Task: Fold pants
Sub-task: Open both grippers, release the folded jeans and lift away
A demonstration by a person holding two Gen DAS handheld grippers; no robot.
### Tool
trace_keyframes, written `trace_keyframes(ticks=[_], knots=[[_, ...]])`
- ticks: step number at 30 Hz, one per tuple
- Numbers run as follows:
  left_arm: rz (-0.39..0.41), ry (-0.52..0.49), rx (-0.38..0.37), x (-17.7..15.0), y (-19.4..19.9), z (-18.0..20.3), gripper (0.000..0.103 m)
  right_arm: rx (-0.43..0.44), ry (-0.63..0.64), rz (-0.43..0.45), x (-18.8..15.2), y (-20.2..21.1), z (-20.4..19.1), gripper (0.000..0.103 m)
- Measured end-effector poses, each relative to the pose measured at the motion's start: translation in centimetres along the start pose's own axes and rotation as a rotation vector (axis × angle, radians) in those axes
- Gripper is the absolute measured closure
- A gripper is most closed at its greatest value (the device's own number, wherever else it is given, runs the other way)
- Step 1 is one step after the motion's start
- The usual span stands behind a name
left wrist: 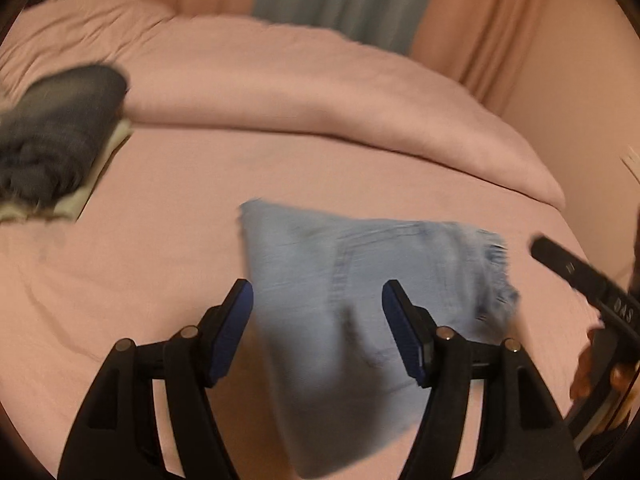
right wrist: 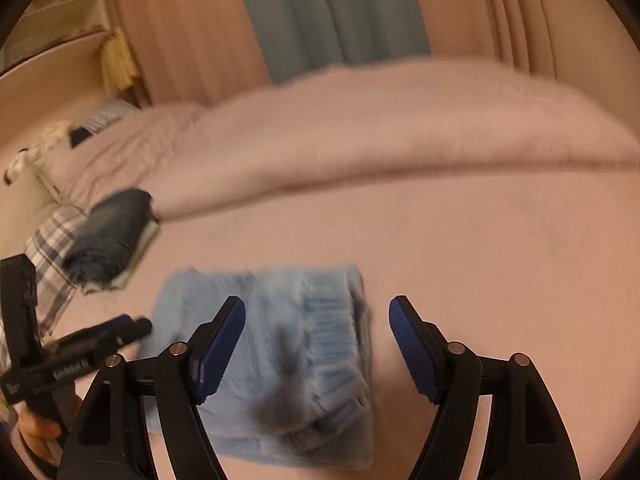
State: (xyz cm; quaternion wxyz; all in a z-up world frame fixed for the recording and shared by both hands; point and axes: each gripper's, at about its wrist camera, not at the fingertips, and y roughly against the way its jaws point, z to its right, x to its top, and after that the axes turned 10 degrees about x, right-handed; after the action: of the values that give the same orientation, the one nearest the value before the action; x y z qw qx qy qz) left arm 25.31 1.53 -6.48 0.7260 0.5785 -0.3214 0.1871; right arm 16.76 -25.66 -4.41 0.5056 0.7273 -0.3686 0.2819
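while wide open: both hand-held grippers (left wrist: 318, 334) (right wrist: 318, 344)

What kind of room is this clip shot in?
Most likely a bedroom: the light blue pants lie on a bed with a pink sheet, a rolled-back duvet behind, and curtains beyond it.

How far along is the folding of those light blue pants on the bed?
Nearly finished, it seems. The light blue pants lie in a compact folded bundle on the pink bed sheet. A folded dark garment already sits on a pile to the side. Nothing is in hand: the left hand-held gripper and right hand-held gripper both hover open above the bundle. Possibly only moving it to the pile remains.
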Motion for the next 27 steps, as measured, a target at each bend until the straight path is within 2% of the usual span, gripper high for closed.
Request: trace_keyframes(ticks=[3, 5, 7, 10, 14, 17, 22, 25, 27], knots=[[-0.012, -0.078, -0.037, -0.4, -0.6, 2.3, 0.037, 0.040, 0.083, -0.010, 0.3, -0.5, -1.7, 0.029], [-0.037, -0.115, -0.043, -0.7, -1.8, 3.6, 0.038, 0.051, 0.127, -0.026, 0.2, -1.6, -2.6, 0.052], [-0.078, -0.142, -0.036, -1.9, -2.9, 4.4, 0.038, 0.047, 0.141, -0.077, -0.1, -3.3, -2.9, 0.058], [-0.111, -0.165, -0.021, -3.1, -4.1, 4.4, 0.039, 0.006, 0.149, -0.172, -0.6, -6.4, -2.4, 0.059], [-0.117, -0.168, -0.030, -3.1, -5.1, 4.2, 0.039, -0.031, 0.176, -0.229, -1.4, -7.8, -1.9, 0.059], [-0.135, -0.152, -0.037, -2.7, -5.8, 4.0, 0.039, -0.030, 0.171, -0.235, -1.3, -7.9, -1.8, 0.059], [-0.136, -0.126, -0.019, -3.3, -4.7, 4.9, 0.038, -0.030, 0.154, -0.219, -1.7, -7.3, -2.6, 0.059], [-0.130, -0.081, -0.026, -4.0, -2.3, 4.7, 0.030, 0.007, 0.135, -0.186, -2.1, -4.9, -3.6, 0.058], [-0.108, -0.078, -0.011, -4.3, -0.6, 4.6, 0.023, -0.004, 0.150, -0.160, -2.3, -3.0, -4.5, 0.058]])
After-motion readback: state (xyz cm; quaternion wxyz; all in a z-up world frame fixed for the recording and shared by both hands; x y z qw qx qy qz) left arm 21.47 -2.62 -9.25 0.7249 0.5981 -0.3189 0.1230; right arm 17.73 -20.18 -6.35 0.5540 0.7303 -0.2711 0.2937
